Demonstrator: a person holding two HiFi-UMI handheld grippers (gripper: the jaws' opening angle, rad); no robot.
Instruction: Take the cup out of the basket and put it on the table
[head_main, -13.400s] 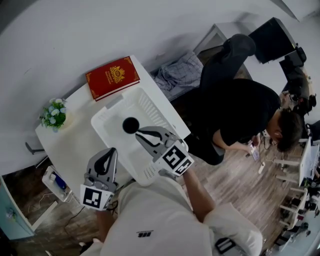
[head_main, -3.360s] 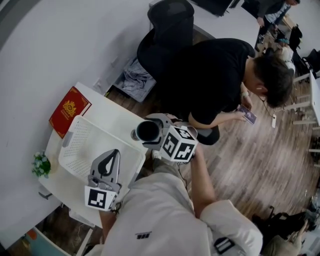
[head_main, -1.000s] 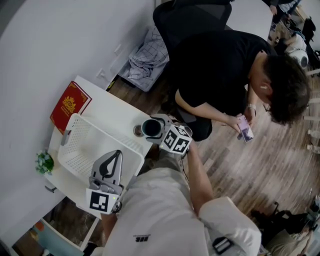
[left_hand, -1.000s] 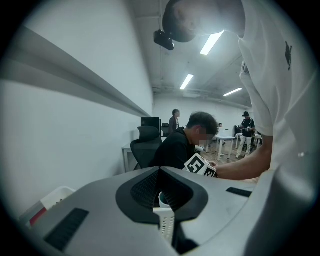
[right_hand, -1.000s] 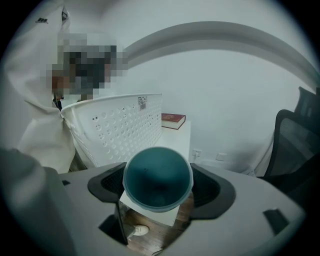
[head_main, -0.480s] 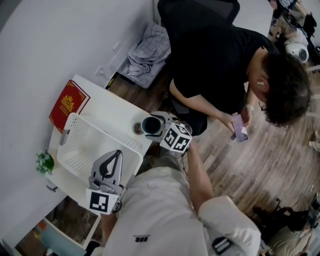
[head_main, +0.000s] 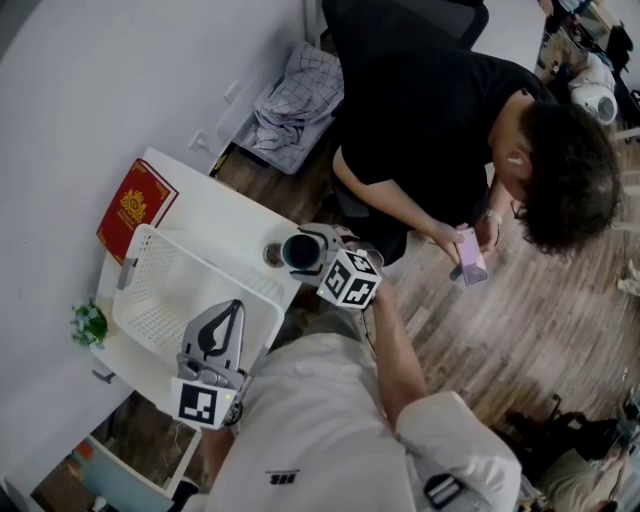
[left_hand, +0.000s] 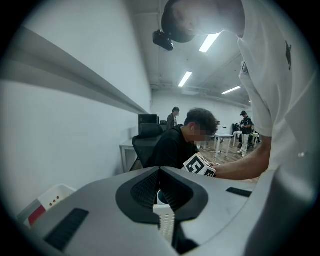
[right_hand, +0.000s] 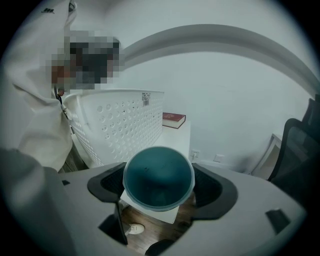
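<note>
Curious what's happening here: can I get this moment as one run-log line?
right tool: shut on cup | cup: outside basket, over table corner | left tool: shut

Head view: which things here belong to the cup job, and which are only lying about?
Job: teal cup, held in the right gripper; white basket; white table.
Lying about: red book; small flower plant.
</note>
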